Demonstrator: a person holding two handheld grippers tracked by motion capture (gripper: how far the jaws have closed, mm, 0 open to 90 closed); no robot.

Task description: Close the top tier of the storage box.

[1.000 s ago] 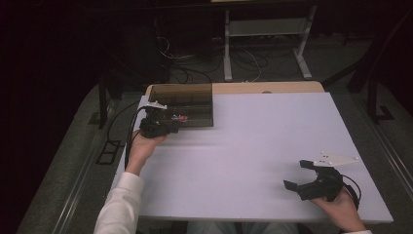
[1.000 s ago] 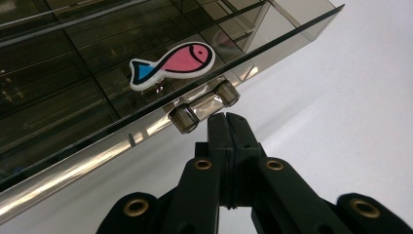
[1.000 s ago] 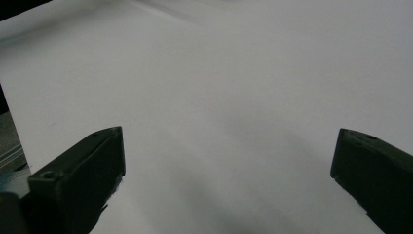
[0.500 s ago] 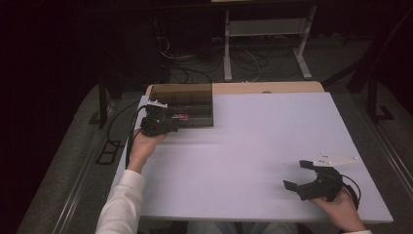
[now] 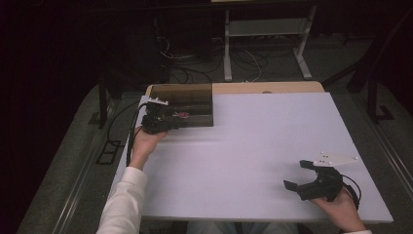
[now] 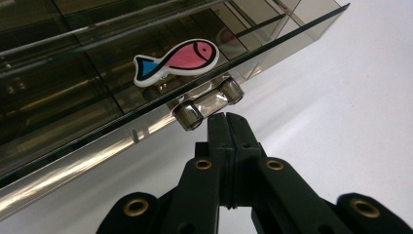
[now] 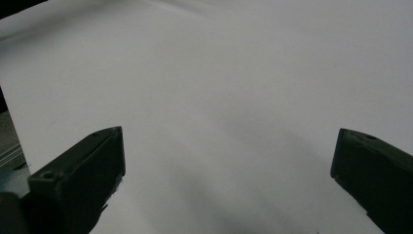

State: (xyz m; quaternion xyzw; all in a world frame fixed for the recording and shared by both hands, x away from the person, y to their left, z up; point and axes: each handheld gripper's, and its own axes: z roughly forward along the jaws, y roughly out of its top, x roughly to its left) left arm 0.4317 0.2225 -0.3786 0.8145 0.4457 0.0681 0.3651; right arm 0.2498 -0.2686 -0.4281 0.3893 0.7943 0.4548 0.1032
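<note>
A smoky see-through box (image 5: 182,100) stands at the back left of the white table (image 5: 253,141). Its lid (image 6: 97,58) carries a pink and blue fish sticker (image 6: 178,58) and has a clear latch (image 6: 208,101) on the front edge. My left gripper (image 5: 174,122) is at the box's front left; in the left gripper view its jaws (image 6: 227,119) are shut together, tips just under the latch, with nothing visible between them. My right gripper (image 5: 296,174) rests near the front right edge, wide open over bare table (image 7: 229,151).
A wooden strip (image 5: 272,87) runs along the table's back edge. Beyond it the floor holds tangled cables (image 5: 195,63) and a white stand (image 5: 263,29). The left gripper's cable (image 5: 131,136) hangs off the table's left side.
The left gripper has crept slightly toward the box front. The right gripper has stayed put.
</note>
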